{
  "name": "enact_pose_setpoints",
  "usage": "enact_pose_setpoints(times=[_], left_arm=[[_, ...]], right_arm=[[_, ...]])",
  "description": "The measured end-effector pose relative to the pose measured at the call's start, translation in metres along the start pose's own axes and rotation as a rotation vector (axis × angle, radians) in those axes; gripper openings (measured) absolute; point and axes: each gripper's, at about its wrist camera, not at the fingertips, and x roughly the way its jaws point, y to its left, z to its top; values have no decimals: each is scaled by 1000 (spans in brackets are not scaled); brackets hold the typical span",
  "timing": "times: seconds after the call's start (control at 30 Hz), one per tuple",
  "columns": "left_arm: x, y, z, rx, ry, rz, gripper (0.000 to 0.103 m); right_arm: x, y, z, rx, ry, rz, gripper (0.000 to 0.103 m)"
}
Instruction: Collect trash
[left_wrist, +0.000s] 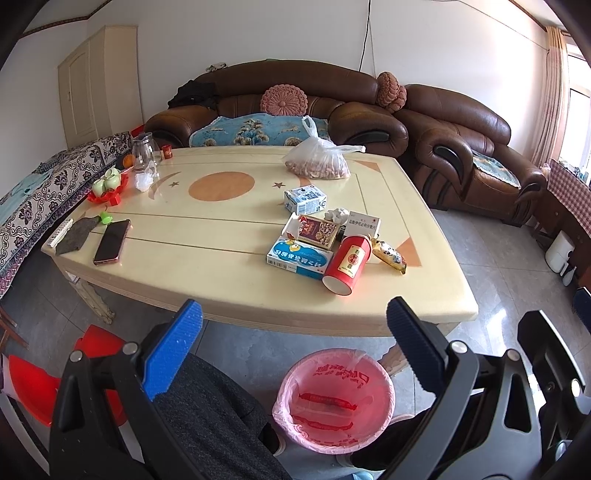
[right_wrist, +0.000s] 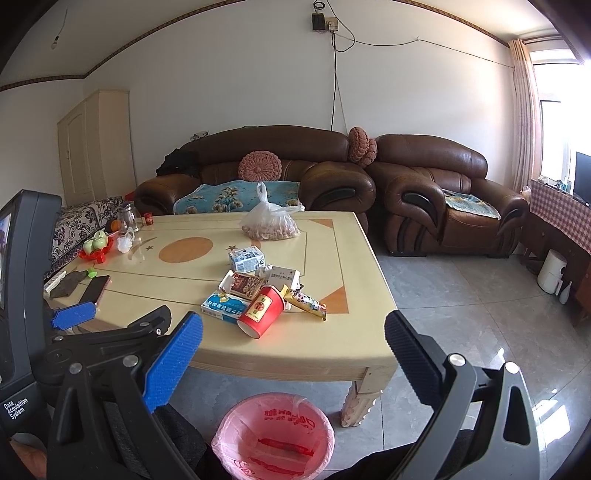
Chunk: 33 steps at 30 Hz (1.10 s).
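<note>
A heap of trash lies on the cream coffee table (left_wrist: 221, 269) near its front right: a tipped red paper cup (left_wrist: 347, 264) (right_wrist: 260, 310), a blue-white box (left_wrist: 299, 256) (right_wrist: 225, 306), a red snack box (left_wrist: 317, 230), a yellow snack wrapper (left_wrist: 389, 254) (right_wrist: 304, 301), a white box (left_wrist: 364, 223), a small milk carton (left_wrist: 304, 199) (right_wrist: 245, 258) and a crumpled tissue (left_wrist: 336, 214). A bin with a pink liner (left_wrist: 334, 398) (right_wrist: 273, 439) stands on the floor in front of the table. My left gripper (left_wrist: 293, 325) and right gripper (right_wrist: 293, 339) are open and empty, held before the table's front edge above the bin.
A bag of peanuts (left_wrist: 317, 160), a phone (left_wrist: 112, 242), a grey cloth (left_wrist: 75, 234), a glass jug (left_wrist: 144, 151) and a red fruit tray (left_wrist: 109, 188) also sit on the table. Brown sofas (left_wrist: 461, 147) stand behind. A red stool (left_wrist: 33, 391) is at lower left.
</note>
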Motion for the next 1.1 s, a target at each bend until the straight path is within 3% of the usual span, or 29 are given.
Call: enact_pose_setpoints(times=[0.47,1.1], left_arm=[[18,-1,1,7,43,13,98],[83,15,6,-9,165,5,98]], right_arm=[[26,-6,-7,12,42,32,97],[95,-38,-19,37,97,94,97]])
